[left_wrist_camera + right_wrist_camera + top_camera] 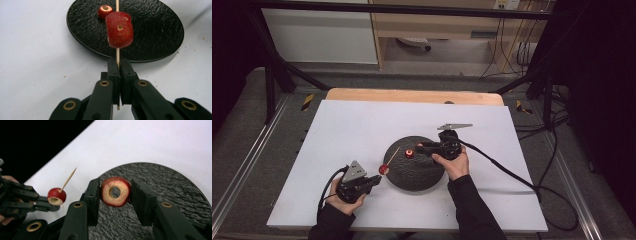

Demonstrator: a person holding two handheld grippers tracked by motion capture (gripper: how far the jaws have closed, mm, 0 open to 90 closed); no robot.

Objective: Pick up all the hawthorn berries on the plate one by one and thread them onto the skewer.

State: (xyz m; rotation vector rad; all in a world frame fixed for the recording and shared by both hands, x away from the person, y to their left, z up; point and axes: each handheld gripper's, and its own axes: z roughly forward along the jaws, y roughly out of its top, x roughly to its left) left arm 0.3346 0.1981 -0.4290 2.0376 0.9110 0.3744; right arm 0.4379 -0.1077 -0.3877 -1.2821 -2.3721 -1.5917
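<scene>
Threading step: the left gripper, low in its view, pinches the skewer bearing one fruit — the right gripper, mid-frame over the black plate, clamps a cored fruit, which next needs its hole aligned with the skewer's tip.

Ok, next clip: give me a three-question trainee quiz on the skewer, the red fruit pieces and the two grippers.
1. True or false: the left gripper is shut on the wooden skewer.
2. How many red fruit pieces are already threaded on the skewer?
3. The cored fruit ring between the right gripper's jaws is: A) flat on the white table, B) above the black plate, C) on the skewer.

Key
1. True: the jaws are closed on the skewer's lower end.
2. One, the threaded fruit piece; the skewer tip is bare beyond it.
3. B.
</scene>
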